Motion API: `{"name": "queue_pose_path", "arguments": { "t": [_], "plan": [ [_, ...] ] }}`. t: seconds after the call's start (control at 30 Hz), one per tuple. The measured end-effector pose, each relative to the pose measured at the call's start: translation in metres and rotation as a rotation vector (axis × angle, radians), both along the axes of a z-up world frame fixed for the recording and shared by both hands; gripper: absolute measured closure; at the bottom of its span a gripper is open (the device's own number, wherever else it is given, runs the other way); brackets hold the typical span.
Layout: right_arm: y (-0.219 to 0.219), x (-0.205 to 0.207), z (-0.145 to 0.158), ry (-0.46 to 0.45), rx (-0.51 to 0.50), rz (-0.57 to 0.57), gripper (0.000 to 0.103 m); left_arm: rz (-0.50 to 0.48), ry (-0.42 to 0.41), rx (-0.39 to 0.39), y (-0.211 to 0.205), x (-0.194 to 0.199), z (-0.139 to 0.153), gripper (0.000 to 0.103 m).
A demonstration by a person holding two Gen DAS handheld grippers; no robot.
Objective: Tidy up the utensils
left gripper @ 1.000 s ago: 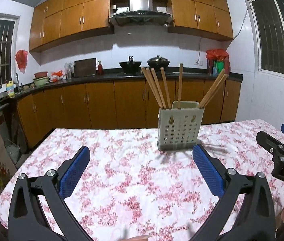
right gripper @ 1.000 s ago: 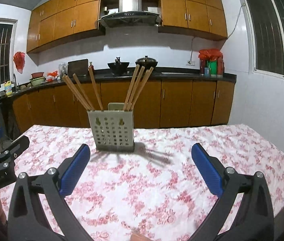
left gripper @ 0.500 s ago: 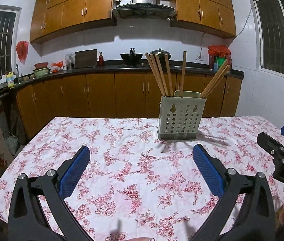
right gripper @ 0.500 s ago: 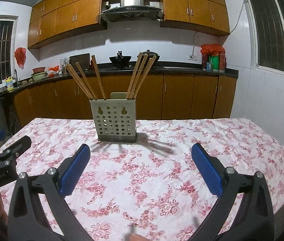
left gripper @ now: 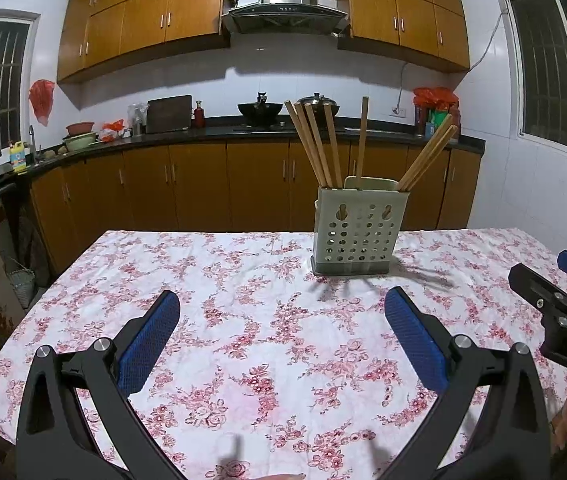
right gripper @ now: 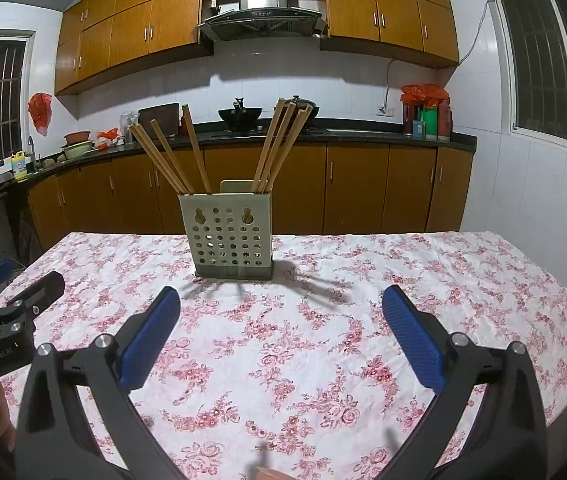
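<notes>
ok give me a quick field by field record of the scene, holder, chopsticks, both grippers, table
holder: pale perforated utensil holder, upright on the table, ahead of both grippers
chopsticks: wooden chopsticks stand in the holder, fanned to both sides
left hand-held gripper: open, empty, above the cloth
right hand-held gripper: open, empty, above the cloth
table: covered by a white cloth with pink flowers
background: kitchen counter with a wok

Side-by-side wrist views facing shared holder (left gripper: 357,229)
</notes>
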State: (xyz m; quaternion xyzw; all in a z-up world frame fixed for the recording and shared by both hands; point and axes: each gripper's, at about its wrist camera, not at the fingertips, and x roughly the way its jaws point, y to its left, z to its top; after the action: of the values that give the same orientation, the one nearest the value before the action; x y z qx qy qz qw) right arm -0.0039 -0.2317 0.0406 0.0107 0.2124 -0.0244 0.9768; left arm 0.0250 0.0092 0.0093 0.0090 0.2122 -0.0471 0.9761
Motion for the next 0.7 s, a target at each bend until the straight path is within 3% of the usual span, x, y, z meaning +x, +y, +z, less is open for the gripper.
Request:
{"name": "queue_pose_path", "arguments": {
  "t": [0.7],
  "plan": [
    [-0.0017,0.0007,-0.0004,0.002,0.003,0.002,0.004,-0.003,-0.002,0.001,-0.0031,0.0002,0.0014,0.002]
  ]
}}
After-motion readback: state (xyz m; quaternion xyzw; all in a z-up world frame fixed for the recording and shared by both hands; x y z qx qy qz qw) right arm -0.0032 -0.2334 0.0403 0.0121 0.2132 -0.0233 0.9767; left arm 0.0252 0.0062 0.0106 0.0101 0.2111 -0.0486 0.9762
